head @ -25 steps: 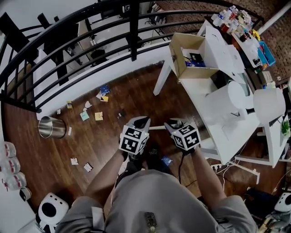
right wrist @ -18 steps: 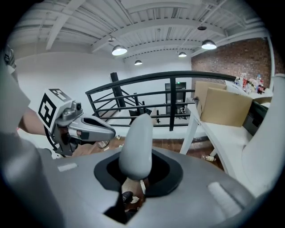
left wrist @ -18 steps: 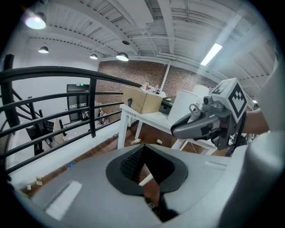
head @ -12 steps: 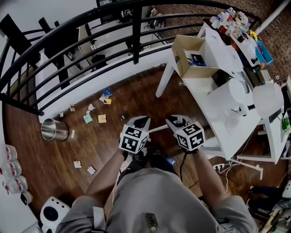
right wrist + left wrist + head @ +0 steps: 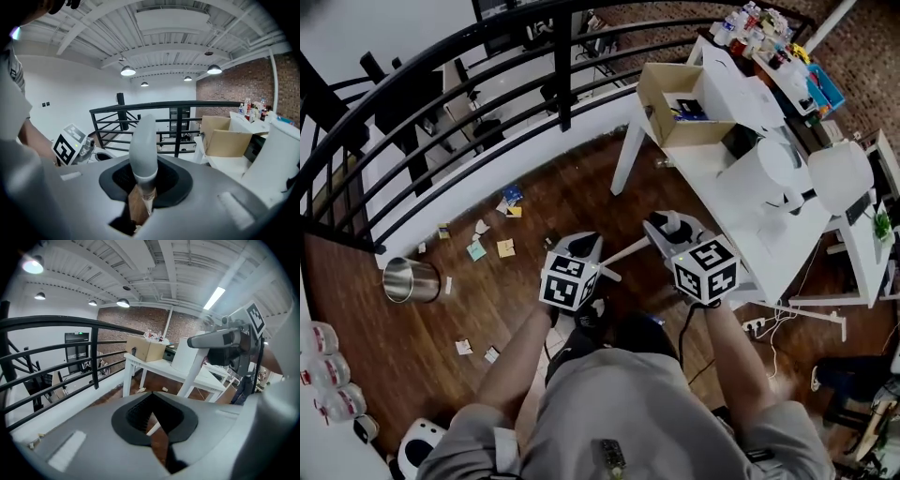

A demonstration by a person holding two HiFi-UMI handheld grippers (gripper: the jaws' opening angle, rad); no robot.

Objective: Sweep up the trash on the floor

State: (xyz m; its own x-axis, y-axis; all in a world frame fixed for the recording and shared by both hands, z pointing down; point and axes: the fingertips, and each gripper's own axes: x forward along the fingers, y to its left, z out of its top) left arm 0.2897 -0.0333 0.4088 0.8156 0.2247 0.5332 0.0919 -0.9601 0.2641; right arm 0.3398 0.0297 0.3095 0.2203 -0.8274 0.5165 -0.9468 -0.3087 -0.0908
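Several paper scraps (image 5: 502, 247) lie on the dark wood floor by the railing, with more scraps (image 5: 465, 347) nearer me. My right gripper (image 5: 664, 227) (image 5: 143, 193) is shut on the broom handle (image 5: 143, 143), whose grey rounded end sticks out past the jaws; the jaws have just been closing on it. The white shaft (image 5: 628, 253) slants down toward my left gripper (image 5: 581, 247) (image 5: 154, 428). That gripper is shut, and I see nothing held in it. The broom head is hidden below my arms.
A steel bin (image 5: 408, 281) lies on its side at the left. A white table (image 5: 773, 239) carrying a cardboard box (image 5: 675, 105) stands at the right. A black railing (image 5: 441, 94) bounds the far side. Cables (image 5: 769, 328) trail under the table.
My right gripper has risen with the broom handle and shifted right. The left gripper has drifted slightly left. The camera has tilted, so the floor scraps sit a little lower left.
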